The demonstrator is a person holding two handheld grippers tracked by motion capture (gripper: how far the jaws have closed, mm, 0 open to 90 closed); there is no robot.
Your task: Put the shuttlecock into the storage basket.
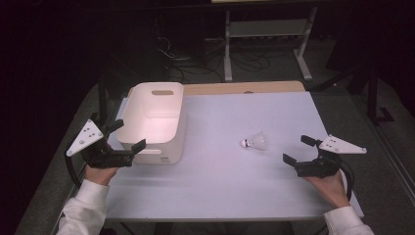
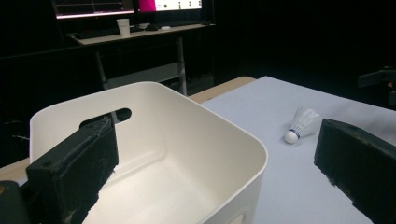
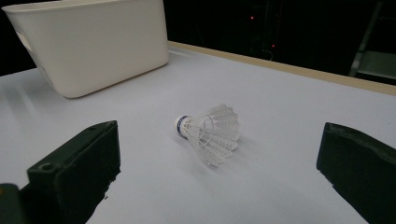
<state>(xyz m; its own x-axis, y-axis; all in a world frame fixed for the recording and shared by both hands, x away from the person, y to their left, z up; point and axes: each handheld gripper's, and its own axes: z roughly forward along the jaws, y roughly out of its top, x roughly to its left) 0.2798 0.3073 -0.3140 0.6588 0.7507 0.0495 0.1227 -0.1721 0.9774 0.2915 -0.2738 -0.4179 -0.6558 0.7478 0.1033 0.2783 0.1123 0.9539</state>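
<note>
I see the white bin as smooth plastic with a soft satin shine. The shuttlecock has a thin, translucent plastic skirt and a matt white cap. The table top looks matt and smooth — its far edge looks like pale wood. The jaws of my right gripper are dull black, rough and scratched — the same on my left gripper.

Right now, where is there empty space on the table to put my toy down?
Plenty of bare mat lies along the near edge, between the left gripper and right gripper. The far right corner behind the shuttlecock is free too. The white bin crowds the left.
</note>
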